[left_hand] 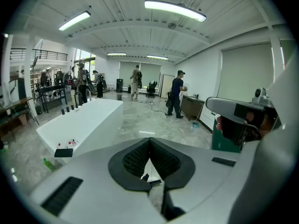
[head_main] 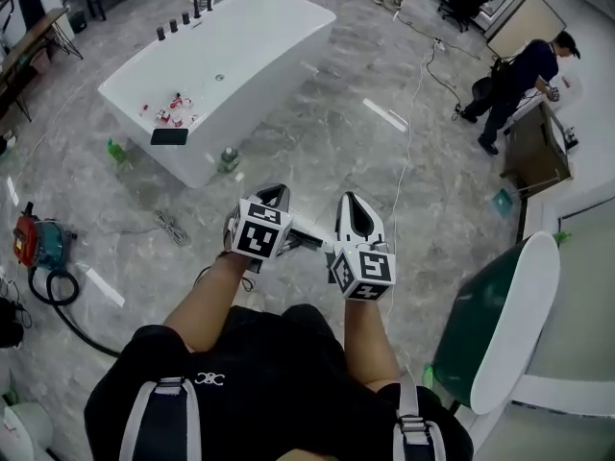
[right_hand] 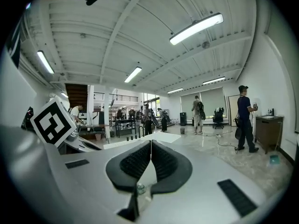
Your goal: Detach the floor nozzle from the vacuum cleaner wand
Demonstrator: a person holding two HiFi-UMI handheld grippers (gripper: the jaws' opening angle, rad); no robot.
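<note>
Head view looks steeply down on a grey marble floor [head_main: 317, 133], the largest thing here, which carries everything else. One white bathtub [head_main: 240, 56] stands toward the floor's far left. It is set out in the open like a display piece, with one flat black item [head_main: 169, 136] lying on its near rim. One green seat with a white rim [head_main: 500, 325] sits at the near right edge.

One red and teal vacuum cleaner [head_main: 36, 240] rests at the floor's left edge, well apart from the person, with its black hose [head_main: 60, 294] curling toward the near side. On the floor just beyond the person's feet, seen between the two grippers, lies one pale bar with a dark fitting. I take it for the wand [head_main: 309, 235]. The floor nozzle itself I cannot make out, as the grippers cover most of that spot.

Two grippers are held side by side in front of the body. The left gripper [head_main: 273, 196] has its jaws pressed together with nothing between them, and the right gripper [head_main: 357, 202] is likewise closed and empty. That reads as a carrying posture, with both aimed toward the wand and no hold taken on it yet. The detaching looks not yet begun.

One green bottle [head_main: 115, 150] stands on the floor beside the tub.
</note>
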